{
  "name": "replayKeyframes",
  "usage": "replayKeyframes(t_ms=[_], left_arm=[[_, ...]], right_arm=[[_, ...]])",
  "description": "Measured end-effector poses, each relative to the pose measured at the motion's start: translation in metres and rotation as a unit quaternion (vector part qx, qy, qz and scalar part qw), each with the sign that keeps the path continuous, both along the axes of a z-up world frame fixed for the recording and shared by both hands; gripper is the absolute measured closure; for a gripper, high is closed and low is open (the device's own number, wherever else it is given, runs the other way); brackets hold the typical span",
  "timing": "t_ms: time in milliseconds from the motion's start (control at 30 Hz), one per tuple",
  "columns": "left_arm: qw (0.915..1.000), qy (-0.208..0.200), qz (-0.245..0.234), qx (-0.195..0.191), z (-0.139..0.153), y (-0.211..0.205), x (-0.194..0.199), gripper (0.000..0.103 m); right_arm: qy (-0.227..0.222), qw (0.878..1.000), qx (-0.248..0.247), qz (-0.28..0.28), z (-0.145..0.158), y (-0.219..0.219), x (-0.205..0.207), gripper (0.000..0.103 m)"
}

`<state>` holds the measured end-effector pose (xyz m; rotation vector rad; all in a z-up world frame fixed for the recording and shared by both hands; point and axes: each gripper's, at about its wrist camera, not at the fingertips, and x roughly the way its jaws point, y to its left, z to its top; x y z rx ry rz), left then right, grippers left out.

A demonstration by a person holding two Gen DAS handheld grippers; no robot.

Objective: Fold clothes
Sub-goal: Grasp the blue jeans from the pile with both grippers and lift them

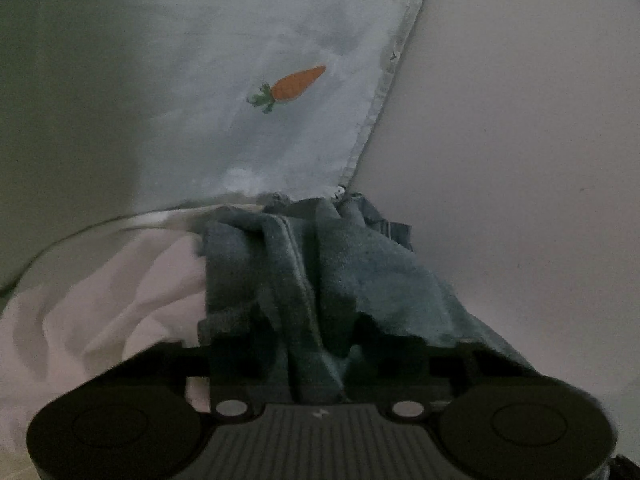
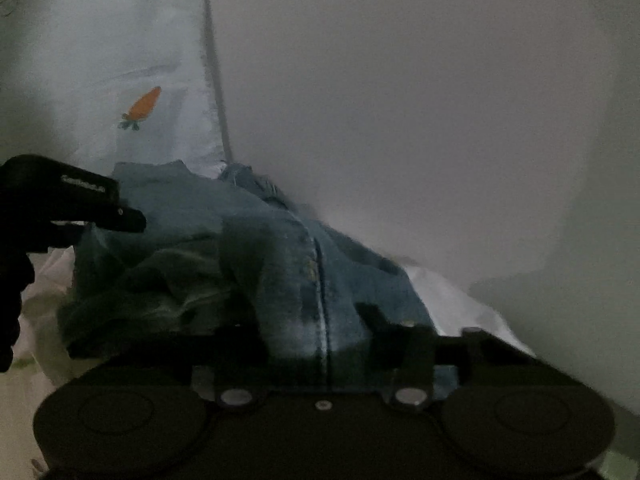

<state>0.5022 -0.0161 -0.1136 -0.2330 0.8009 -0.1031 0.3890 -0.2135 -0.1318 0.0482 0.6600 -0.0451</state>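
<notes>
A blue denim garment [image 1: 344, 264] is bunched up in front of both grippers. My left gripper [image 1: 316, 344] is shut on a fold of it; the cloth hides the fingertips. In the right wrist view the denim [image 2: 280, 264] with its seam runs down between the jaws of my right gripper [image 2: 324, 344], which is shut on it. The left gripper [image 2: 80, 200] shows as a dark shape at the left of that view, at the garment's far edge.
A pale blue sheet with an orange carrot print [image 1: 298, 82] hangs or lies behind the garment, its hemmed edge [image 1: 380, 92] running diagonally. White crumpled cloth [image 1: 100, 304] lies at the left. A plain pale wall [image 2: 420, 120] fills the right.
</notes>
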Motion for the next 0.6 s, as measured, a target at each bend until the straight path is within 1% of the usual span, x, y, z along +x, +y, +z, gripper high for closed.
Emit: replayKeyframes(t_ms=[33,133,233,267,300,367,433,500,600], left_arm=[[1.0000,-0.003,-0.001,0.001,0.003,0.000,-0.003,0.078],[0.9998,-0.020,-0.006,-0.001,0.022,0.000,-0.014,0.084],[0.9975,-0.071,-0.005,0.000,0.065,-0.005,-0.040,0.086],[0.9961,-0.088,-0.005,0.001,0.080,-0.006,-0.048,0.087],[0.9945,-0.105,-0.004,0.001,0.094,-0.007,-0.057,0.090],[0.9904,-0.138,-0.004,0.002,0.124,-0.010,-0.075,0.091],[0.9853,-0.171,-0.002,0.003,0.152,-0.013,-0.092,0.091],[0.9812,-0.193,0.012,0.001,0.179,-0.010,-0.114,0.091],[0.9757,-0.213,0.046,-0.019,0.211,0.006,-0.154,0.091]], right_arm=[[-0.006,1.000,0.002,-0.003,0.002,-0.001,-0.005,0.079],[-0.036,0.999,0.008,-0.019,0.018,-0.007,-0.020,0.085],[-0.087,0.996,-0.012,-0.025,0.047,-0.013,-0.044,0.087],[-0.104,0.994,-0.015,-0.028,0.058,-0.016,-0.051,0.088],[-0.120,0.992,-0.012,-0.032,0.069,-0.019,-0.058,0.088],[-0.157,0.987,-0.009,-0.039,0.093,-0.027,-0.074,0.088],[-0.198,0.979,-0.016,-0.039,0.118,-0.030,-0.092,0.088],[-0.238,0.971,-0.022,-0.028,0.143,-0.030,-0.113,0.088],[-0.286,0.958,-0.020,-0.005,0.179,-0.027,-0.146,0.088]])
